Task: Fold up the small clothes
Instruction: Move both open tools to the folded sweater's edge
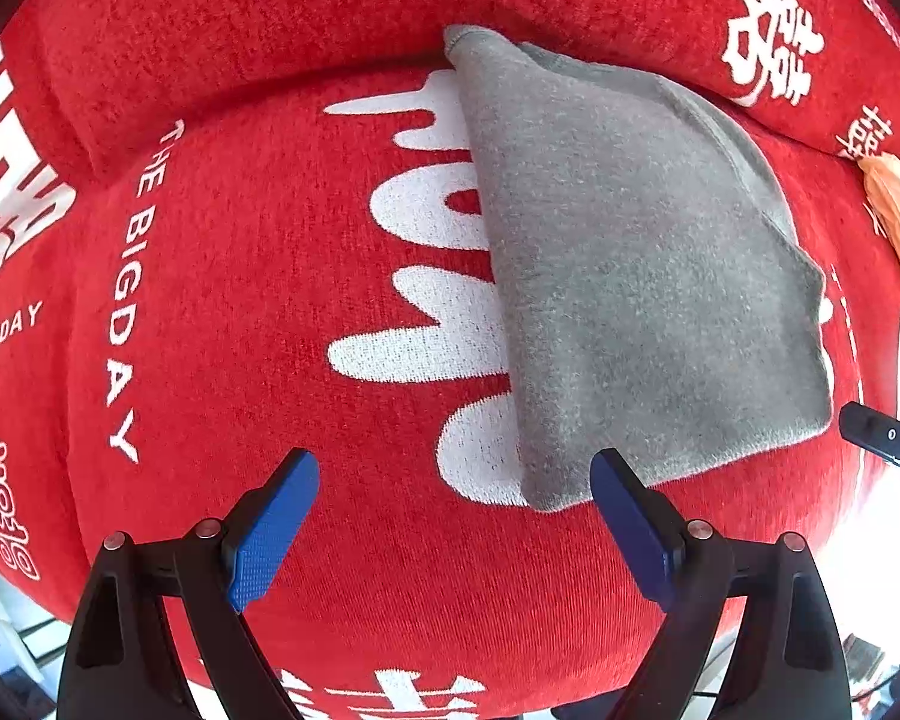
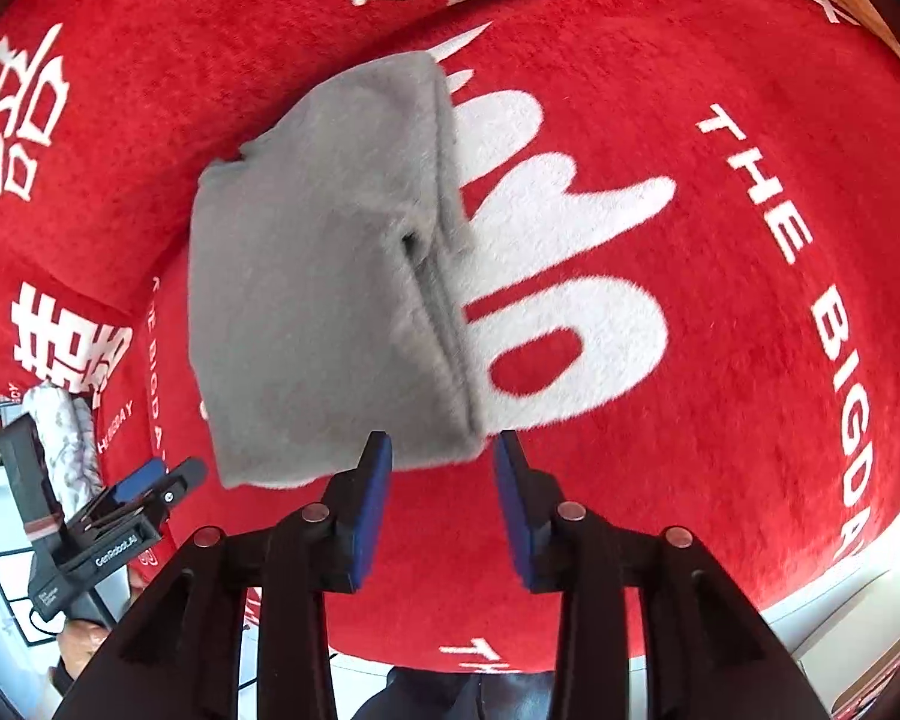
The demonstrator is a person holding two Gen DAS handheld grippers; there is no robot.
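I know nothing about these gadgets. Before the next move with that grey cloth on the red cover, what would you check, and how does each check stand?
1. Grey cloth folded into a compact stack: ok.
2. Cloth lying on the red cover, not hanging off: ok.
3. Right gripper let go: ok, fingers apart, cloth edge just ahead, not pinched.
4. Left gripper free: ok, fingers wide, nothing between them.
5. Fold edges lined up: not ok, layers gape along one side.
6. Orange item at the edge, another garment waiting: cannot tell.

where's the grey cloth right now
The grey cloth lies folded on the red cover, partly over its big white lettering. In the right wrist view its near edge sits just beyond the open right tongs.
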